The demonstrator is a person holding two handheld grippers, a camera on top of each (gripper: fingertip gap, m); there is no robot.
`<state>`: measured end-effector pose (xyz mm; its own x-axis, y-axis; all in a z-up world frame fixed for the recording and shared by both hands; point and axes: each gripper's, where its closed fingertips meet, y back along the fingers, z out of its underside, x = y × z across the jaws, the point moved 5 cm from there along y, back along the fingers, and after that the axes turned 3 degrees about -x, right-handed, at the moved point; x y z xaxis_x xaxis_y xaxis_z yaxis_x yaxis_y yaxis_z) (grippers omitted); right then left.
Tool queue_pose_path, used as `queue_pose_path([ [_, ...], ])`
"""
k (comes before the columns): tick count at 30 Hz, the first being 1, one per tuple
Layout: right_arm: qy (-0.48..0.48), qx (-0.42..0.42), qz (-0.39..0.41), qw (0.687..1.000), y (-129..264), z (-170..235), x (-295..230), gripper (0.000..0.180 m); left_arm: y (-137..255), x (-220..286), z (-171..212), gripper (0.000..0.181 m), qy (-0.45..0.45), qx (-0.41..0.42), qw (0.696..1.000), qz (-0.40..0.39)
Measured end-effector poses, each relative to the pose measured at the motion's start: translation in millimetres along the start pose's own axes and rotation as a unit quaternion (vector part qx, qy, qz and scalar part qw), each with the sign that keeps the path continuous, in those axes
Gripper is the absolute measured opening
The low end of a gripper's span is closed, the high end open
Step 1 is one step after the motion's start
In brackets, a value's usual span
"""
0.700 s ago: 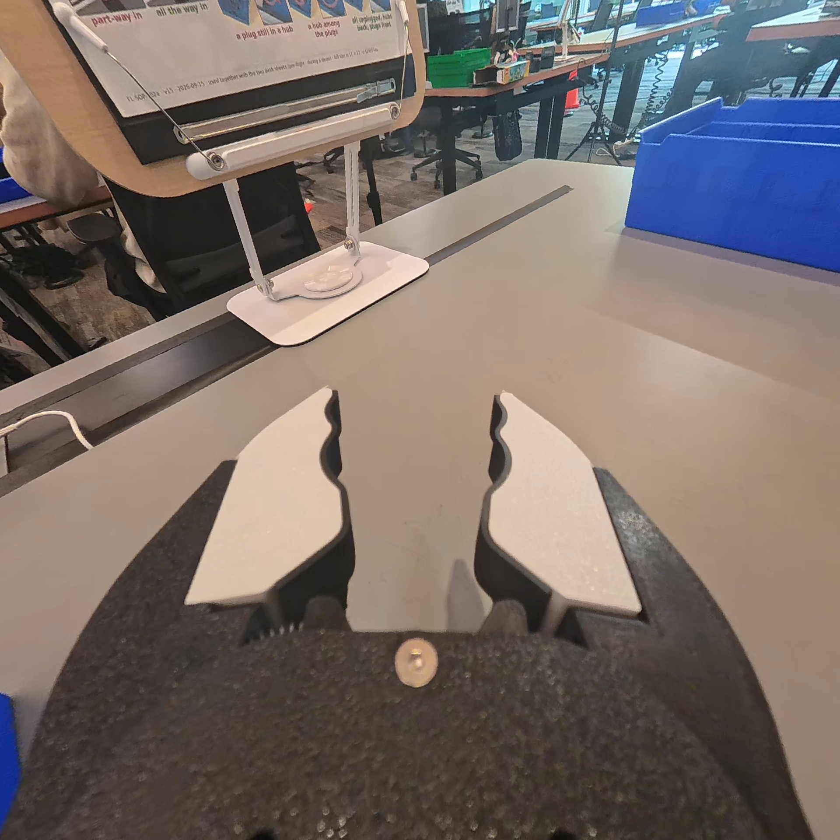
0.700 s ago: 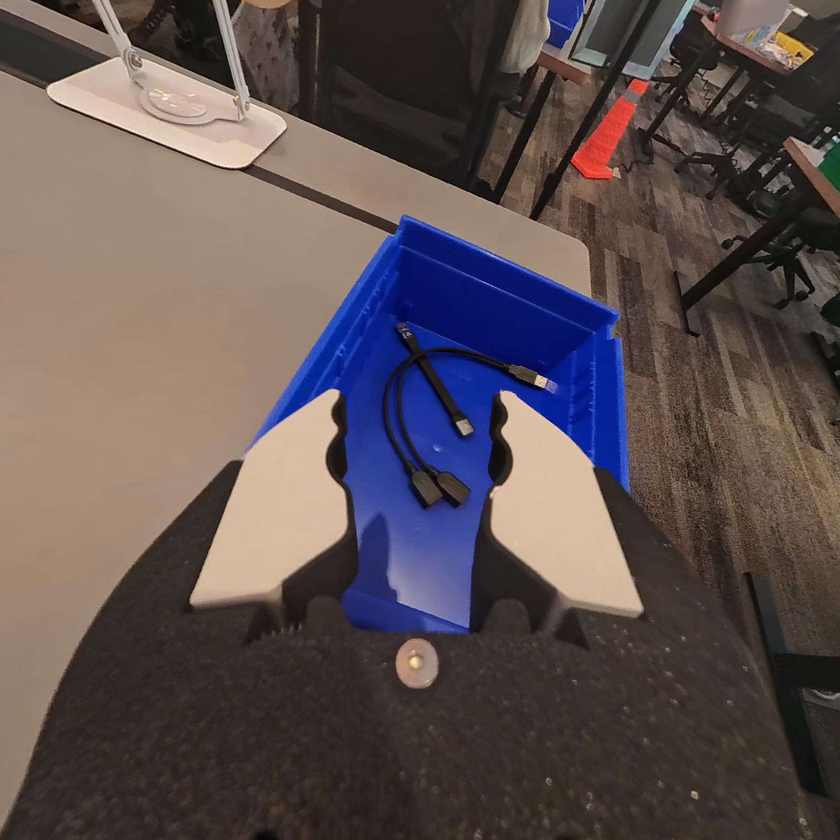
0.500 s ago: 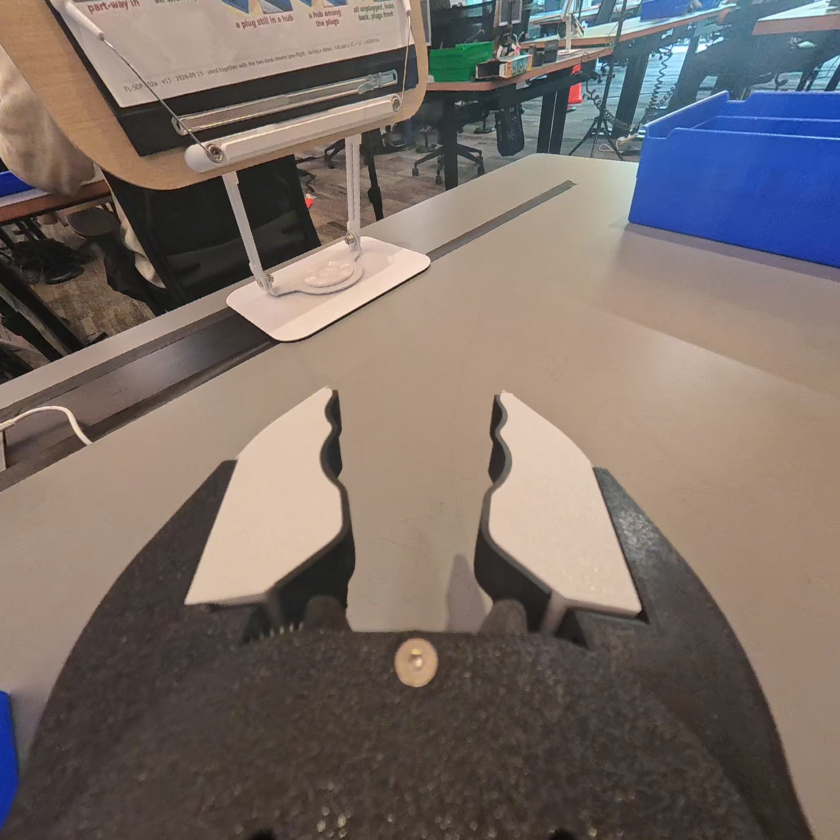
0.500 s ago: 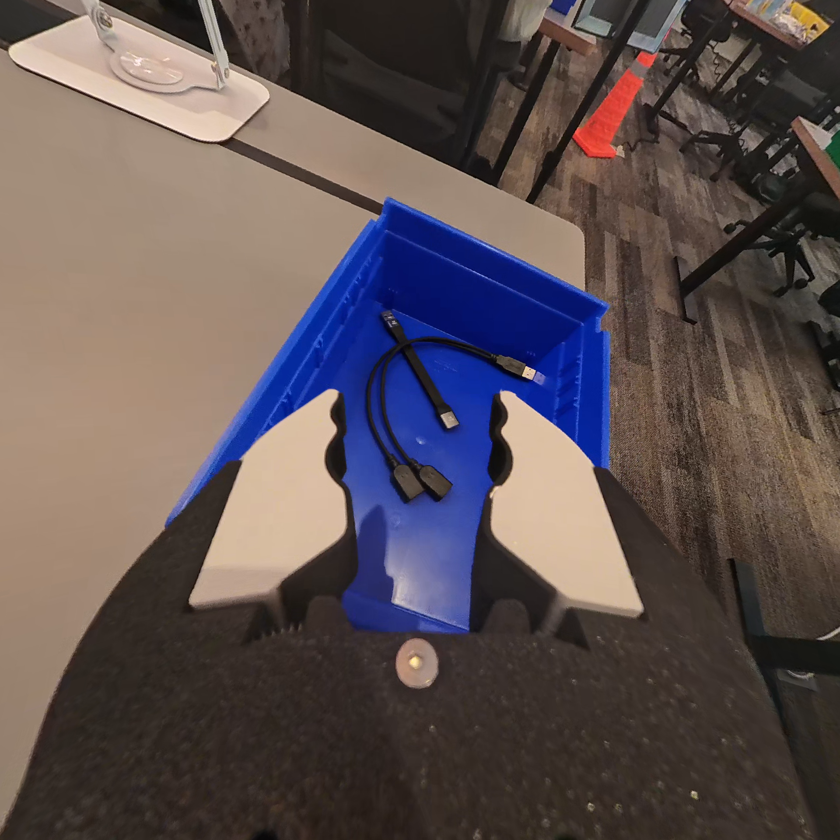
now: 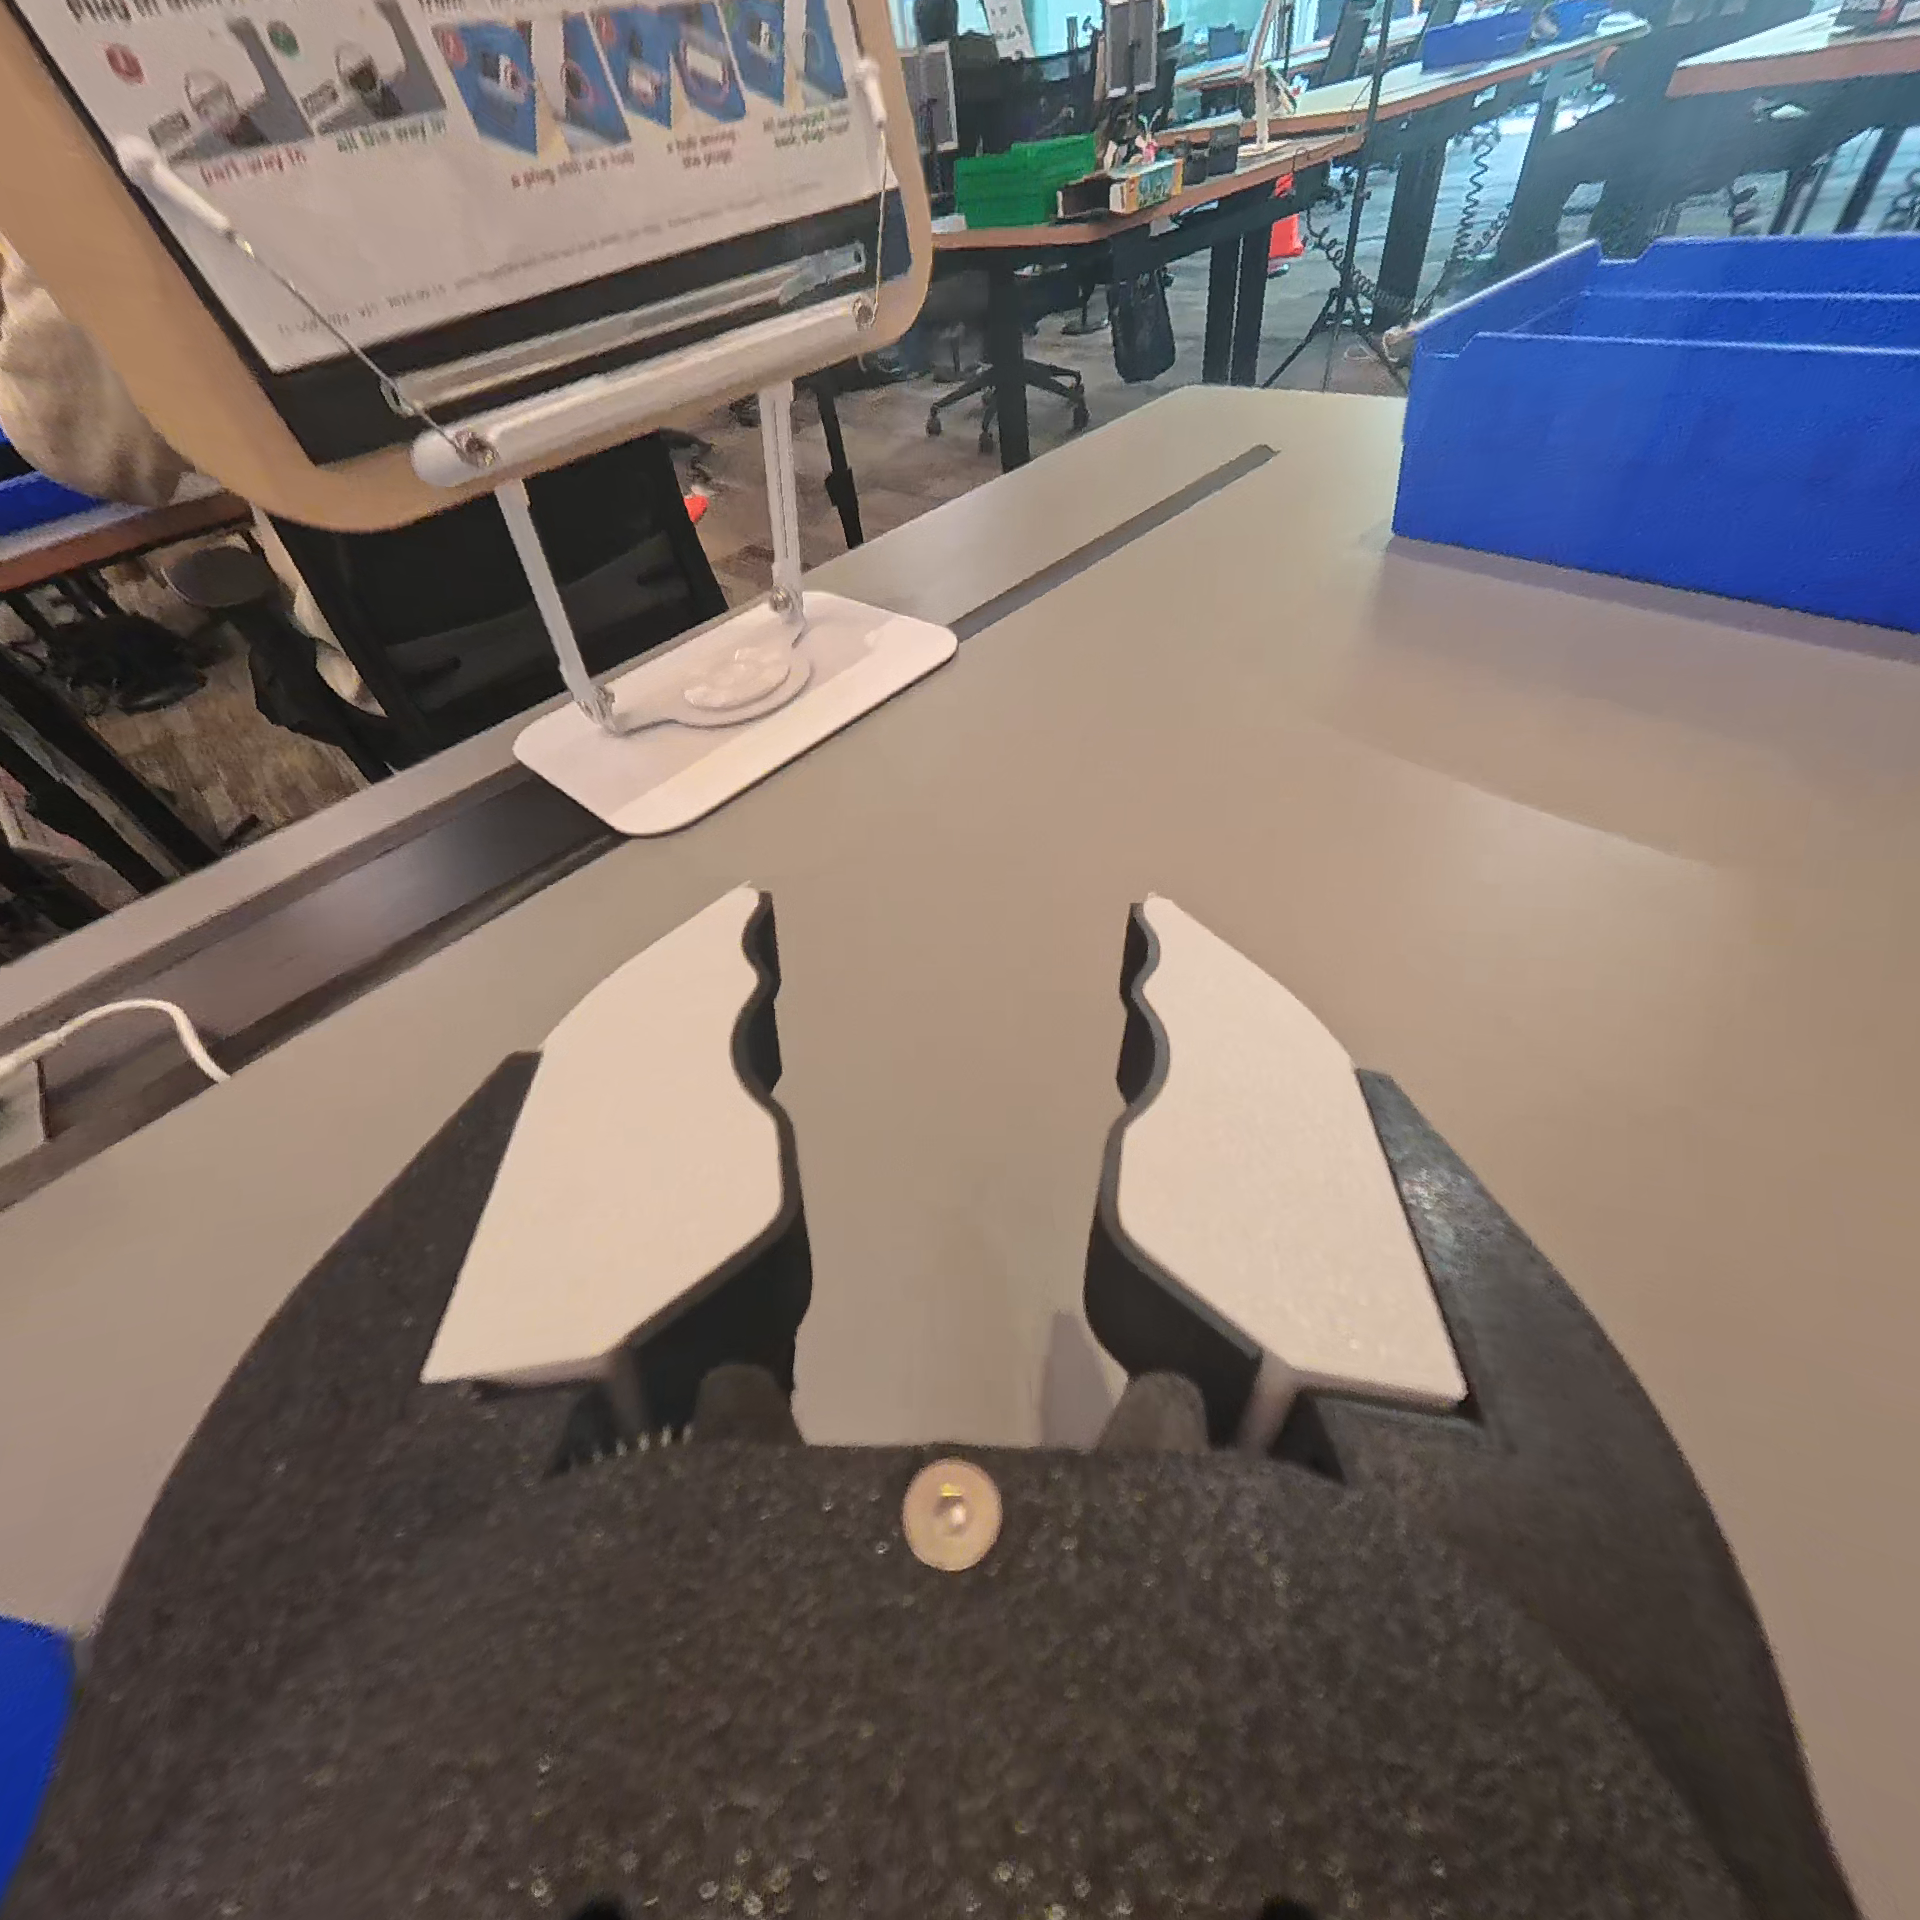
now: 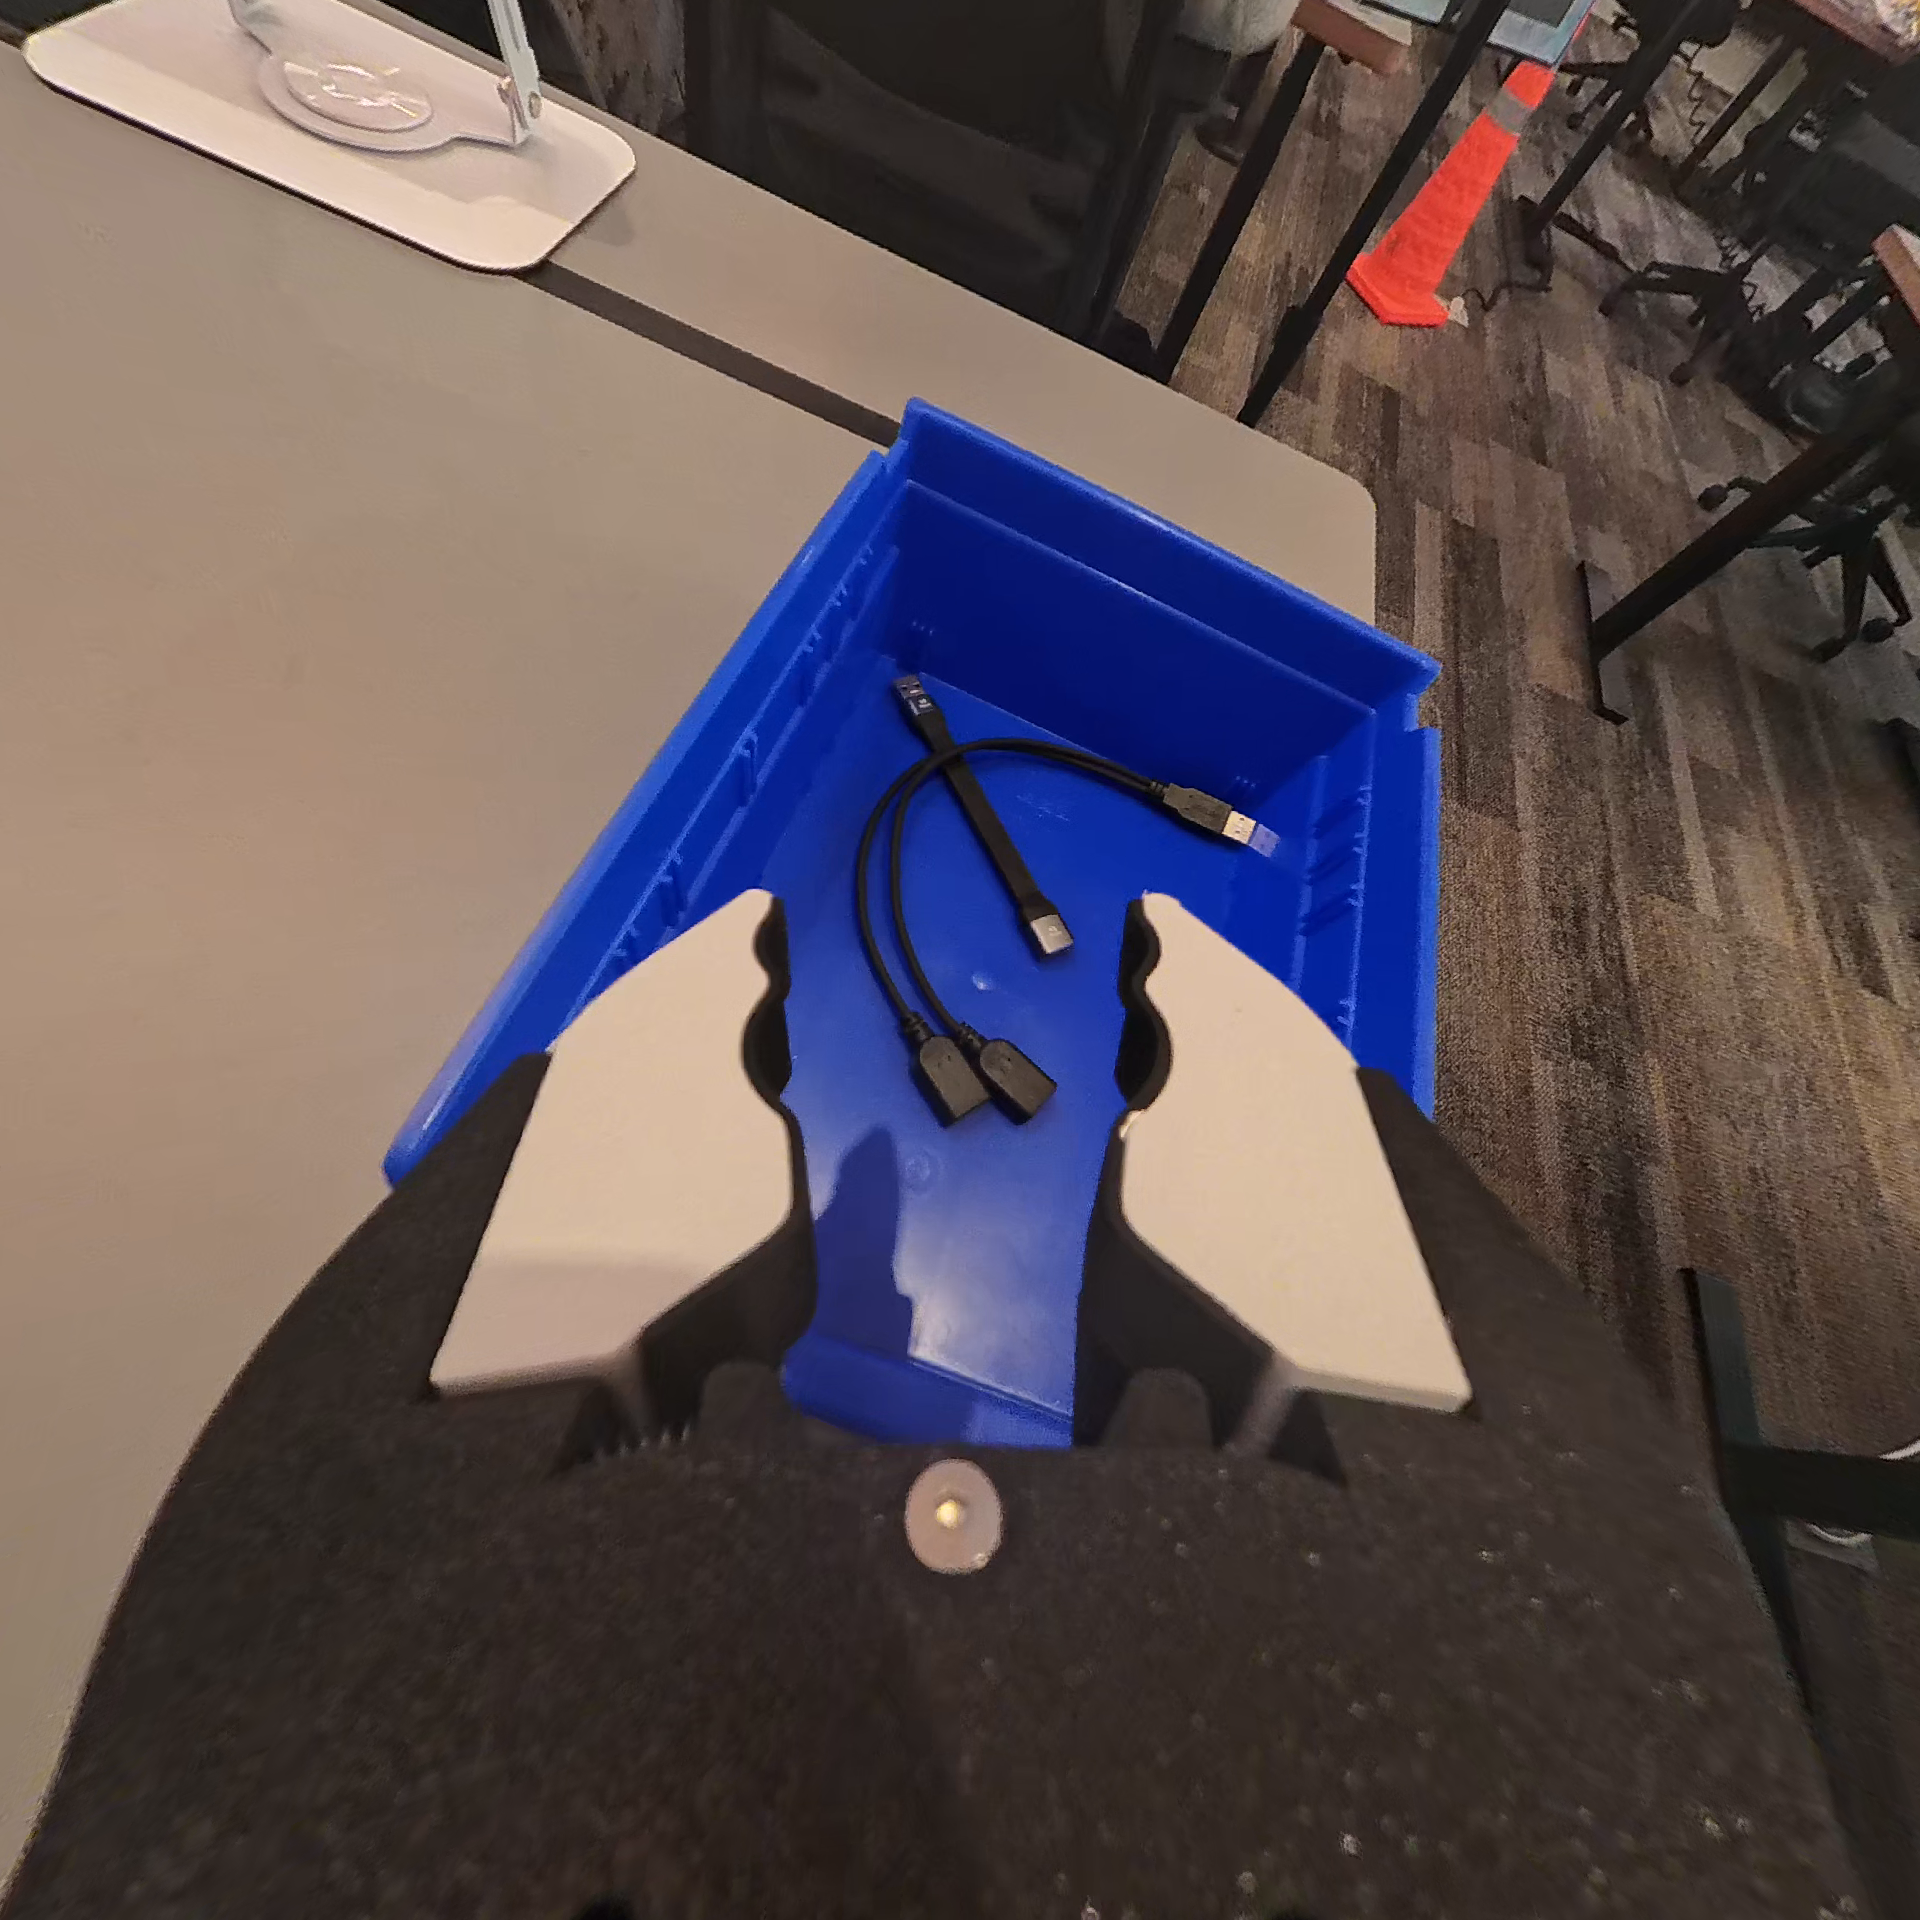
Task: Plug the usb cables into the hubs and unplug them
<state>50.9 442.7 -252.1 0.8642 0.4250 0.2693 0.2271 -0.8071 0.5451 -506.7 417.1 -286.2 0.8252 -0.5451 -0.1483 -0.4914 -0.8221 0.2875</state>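
In the right wrist view a blue bin (image 6: 665,862) stands at the table's right end. Inside lie a black Y-shaped splitter cable (image 6: 904,831) with two sockets (image 6: 982,1081) and one metal plug (image 6: 1216,816), and a short flat black cable (image 6: 987,821) lying under it. My right gripper (image 6: 951,914) is open and empty, held above the bin's near half. My left gripper (image 5: 951,914) is open and empty above the bare grey table (image 5: 1299,935). No hub shows apart from the splitter.
A white document stand's base (image 5: 738,707) sits by the table's black centre groove, its board (image 5: 468,239) overhanging; the base also shows in the right wrist view (image 6: 332,135). The blue bin stands right of the left gripper (image 5: 1662,457). A white cable (image 5: 114,1029) runs at left. The floor lies beyond the table's right edge. The tips of one gripper are about 55 centimetres away from the tips of the other.
The right gripper has risen or drawn back over the bin, so the cables sit farther ahead between the fingers. The left gripper has tilted up a little. Both stay open.
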Motion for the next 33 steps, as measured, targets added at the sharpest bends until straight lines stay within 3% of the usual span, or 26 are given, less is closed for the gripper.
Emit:
queue_pose_path([
  [5, 0.001, 0.008, 0.01, 1.0, 10, -6, 3, 0.06, 39, 3, -39, 0.063, -0.03, 0.011, 0.999, -0.015],
  [13, 0.01, 0.013, -0.001, 1.0, 4, -13, -6, 0.06, 145, -41, -71, 0.064, -0.087, -0.053, 0.991, -0.088],
  [22, 0.015, 0.022, -0.012, 1.0, -1, -19, -12, 0.06, 225, -110, -31, 0.066, -0.113, -0.202, 0.962, -0.148],
  [33, 0.023, 0.022, -0.011, 0.999, 5, -24, -15, 0.06, 254, -162, 21, 0.069, -0.162, -0.355, 0.91, -0.139],
])
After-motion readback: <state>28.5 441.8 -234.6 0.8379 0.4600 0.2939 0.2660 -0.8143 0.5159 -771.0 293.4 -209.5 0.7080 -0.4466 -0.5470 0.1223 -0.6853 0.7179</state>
